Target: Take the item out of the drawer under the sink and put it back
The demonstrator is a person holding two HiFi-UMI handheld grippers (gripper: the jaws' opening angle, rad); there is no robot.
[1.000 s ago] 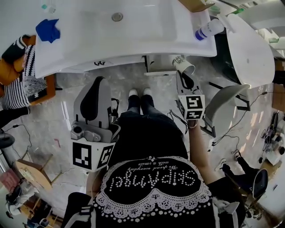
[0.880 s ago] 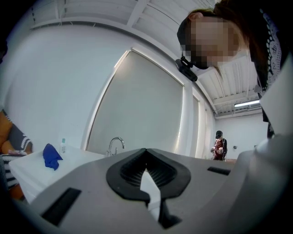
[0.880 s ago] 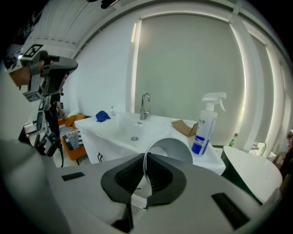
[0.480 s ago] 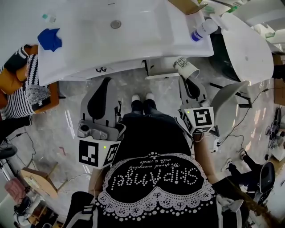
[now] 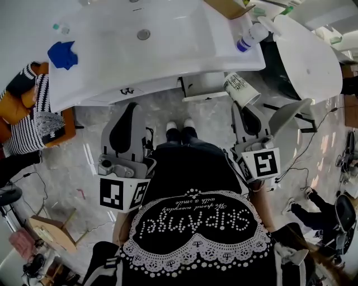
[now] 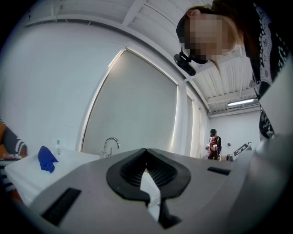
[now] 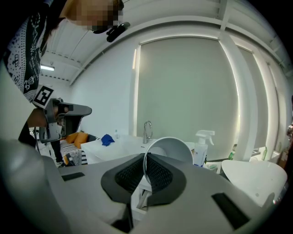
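Cup, pinched by its rim in the right tool, has risen from the drawer toward the sink's front right corner; left tool unmoved, pressed together, empty

Drawer: only its front part shows below the counter; its inside is hidden in the head view.
Paper cup: lower part hidden behind the body of the right gripper; the print on its side is too small to read in the head view.
Cardboard box: cut off by the top edge.
Faucet: base hidden behind the body of the left gripper.
Spray bottle: label too small to read.
Striped cloth: cut off by the left edge.
Distant person: too small for detail.
Shoes: only the toes show past the legs.
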